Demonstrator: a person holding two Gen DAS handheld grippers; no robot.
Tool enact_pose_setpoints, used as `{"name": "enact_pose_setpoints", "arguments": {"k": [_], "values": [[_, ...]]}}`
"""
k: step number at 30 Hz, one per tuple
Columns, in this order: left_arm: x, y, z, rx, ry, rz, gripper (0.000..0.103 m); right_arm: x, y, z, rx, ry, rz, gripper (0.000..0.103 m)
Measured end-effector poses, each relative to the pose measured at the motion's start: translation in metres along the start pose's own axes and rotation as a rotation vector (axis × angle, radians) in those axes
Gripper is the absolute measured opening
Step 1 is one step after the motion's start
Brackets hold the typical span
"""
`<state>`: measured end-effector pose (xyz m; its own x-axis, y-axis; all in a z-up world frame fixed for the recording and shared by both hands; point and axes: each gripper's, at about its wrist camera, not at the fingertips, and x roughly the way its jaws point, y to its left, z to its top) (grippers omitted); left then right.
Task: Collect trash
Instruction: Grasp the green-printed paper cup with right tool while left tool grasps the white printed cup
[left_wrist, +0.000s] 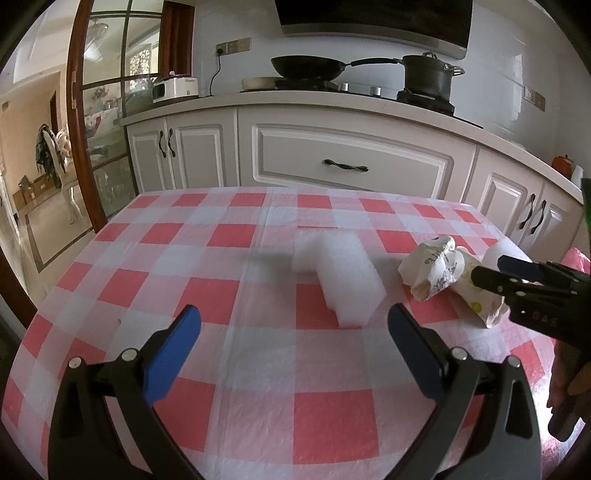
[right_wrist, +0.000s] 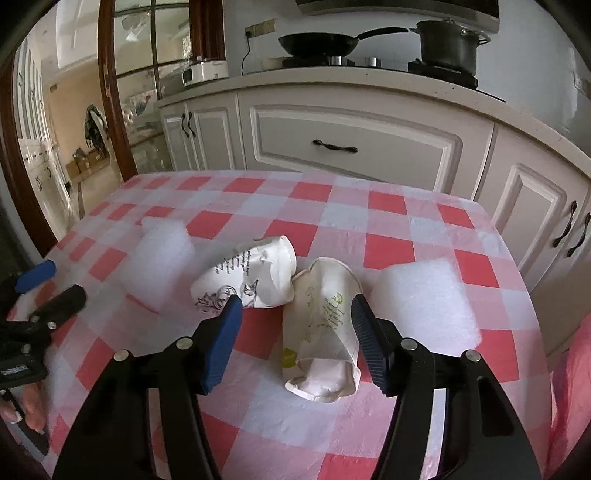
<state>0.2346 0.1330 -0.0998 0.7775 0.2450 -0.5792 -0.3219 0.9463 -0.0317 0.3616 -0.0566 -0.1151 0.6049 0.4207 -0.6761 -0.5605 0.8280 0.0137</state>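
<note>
Left wrist view: the left gripper (left_wrist: 293, 332) is held wide open and empty above the table (left_wrist: 258, 369), lined up short of the white foam block (left_wrist: 332, 273), presumably awaiting its turn. Right wrist view: the right gripper (right_wrist: 295, 314) is set half open astride the crumpled paper cup (right_wrist: 321, 328) lying on the checked cloth; its right pad is touching the cup and its left pad is clear, so nothing is gripped yet, while a second crushed cup (right_wrist: 247, 277) lies just beside.

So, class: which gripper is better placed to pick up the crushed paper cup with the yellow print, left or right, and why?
Right. The right gripper already straddles the yellow-print cup, jaws either side. The left gripper hangs open over bare cloth beside a foam block.
</note>
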Motion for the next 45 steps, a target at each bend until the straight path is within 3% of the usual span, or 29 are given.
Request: {"name": "enact_pose_setpoints", "arguments": {"k": [2,14,24,34,41,45], "values": [[-0.001,0.001,-0.001,-0.005,0.000,0.001,0.098,0.011,0.001,-0.002,-0.014,0.036,-0.017,0.053],[-0.004,0.005,-0.003,-0.016,0.003,0.001,0.098,0.024,0.000,-0.009,-0.033,0.080,-0.075,0.050],[-0.007,-0.004,0.000,0.011,-0.008,-0.007,0.098,-0.024,0.000,-0.027,0.015,0.009,-0.015,0.047],[-0.002,-0.047,0.005,0.085,-0.007,-0.102,0.097,-0.076,-0.029,-0.058,0.127,-0.083,-0.035,0.047],[0.008,-0.090,0.011,0.123,-0.002,-0.163,0.097,-0.095,-0.044,-0.068,0.137,-0.106,-0.056,0.047],[0.021,-0.118,0.017,0.149,0.009,-0.187,0.091,-0.100,-0.051,-0.073,0.159,-0.112,-0.056,0.047]]}}
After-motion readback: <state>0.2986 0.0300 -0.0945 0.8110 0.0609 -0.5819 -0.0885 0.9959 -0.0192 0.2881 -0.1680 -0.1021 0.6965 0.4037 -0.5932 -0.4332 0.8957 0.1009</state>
